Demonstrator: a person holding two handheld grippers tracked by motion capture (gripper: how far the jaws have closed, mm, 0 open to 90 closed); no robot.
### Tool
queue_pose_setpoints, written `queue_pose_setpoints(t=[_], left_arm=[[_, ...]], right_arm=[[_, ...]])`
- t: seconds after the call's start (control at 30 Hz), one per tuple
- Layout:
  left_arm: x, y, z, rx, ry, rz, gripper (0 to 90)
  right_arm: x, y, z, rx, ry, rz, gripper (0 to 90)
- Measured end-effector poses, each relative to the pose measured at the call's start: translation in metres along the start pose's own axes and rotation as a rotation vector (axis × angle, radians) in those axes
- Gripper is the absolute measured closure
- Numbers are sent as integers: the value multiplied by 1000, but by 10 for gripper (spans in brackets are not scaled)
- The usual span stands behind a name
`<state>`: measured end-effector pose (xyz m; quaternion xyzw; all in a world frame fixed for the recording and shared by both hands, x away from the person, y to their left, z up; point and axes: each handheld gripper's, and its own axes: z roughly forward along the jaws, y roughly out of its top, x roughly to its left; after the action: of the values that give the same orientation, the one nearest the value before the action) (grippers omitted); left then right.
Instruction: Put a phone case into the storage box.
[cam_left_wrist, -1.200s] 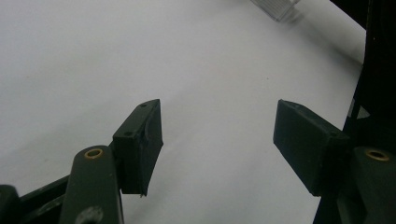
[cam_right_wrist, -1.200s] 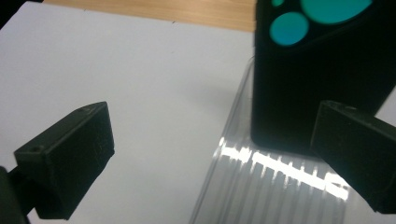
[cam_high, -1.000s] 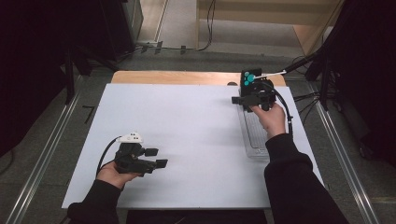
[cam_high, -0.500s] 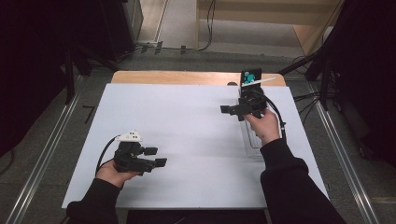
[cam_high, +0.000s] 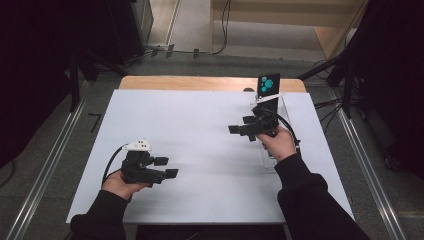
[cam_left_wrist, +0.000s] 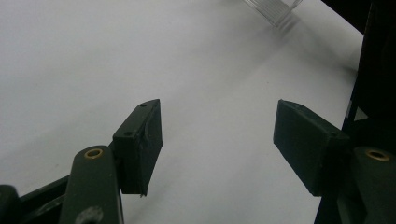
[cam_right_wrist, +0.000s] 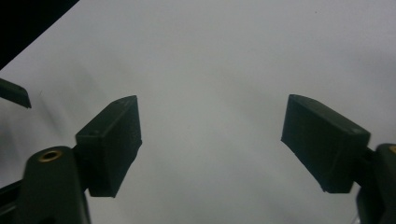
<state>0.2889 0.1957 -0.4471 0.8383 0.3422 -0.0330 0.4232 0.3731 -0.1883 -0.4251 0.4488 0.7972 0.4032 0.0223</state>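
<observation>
My left gripper (cam_high: 166, 167) rests low over the near left part of the white board (cam_high: 200, 115), pointing right, its jaws open and empty. In the left gripper view the left gripper (cam_left_wrist: 218, 109) has only bare white board between its pads. My right gripper (cam_high: 241, 124) hovers over the board right of centre and points left. Its jaws have just been closing, but they stand open with nothing between them. The right gripper view shows the same: the right gripper (cam_right_wrist: 212, 102) has bare board between its pads.
A clear plastic rack (cam_high: 270, 152) lies along the board's right side under the right hand, and one corner of the rack (cam_left_wrist: 275, 9) shows in the left gripper view. At its far end stands a black card with teal dots (cam_high: 268, 84). A wooden strip (cam_high: 200, 82) borders the far edge.
The right gripper has moved left and nearer to the person, away from the black card and out over the board, and its jaws have narrowed. The left gripper has stayed still.
</observation>
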Motion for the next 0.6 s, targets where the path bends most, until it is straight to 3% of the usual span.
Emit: queue_pose_setpoints(t=[0.6], left_arm=[[2,0,-3,-5,-10,-6,329]], right_arm=[[25,-31,-2,56,70,-107,214]])
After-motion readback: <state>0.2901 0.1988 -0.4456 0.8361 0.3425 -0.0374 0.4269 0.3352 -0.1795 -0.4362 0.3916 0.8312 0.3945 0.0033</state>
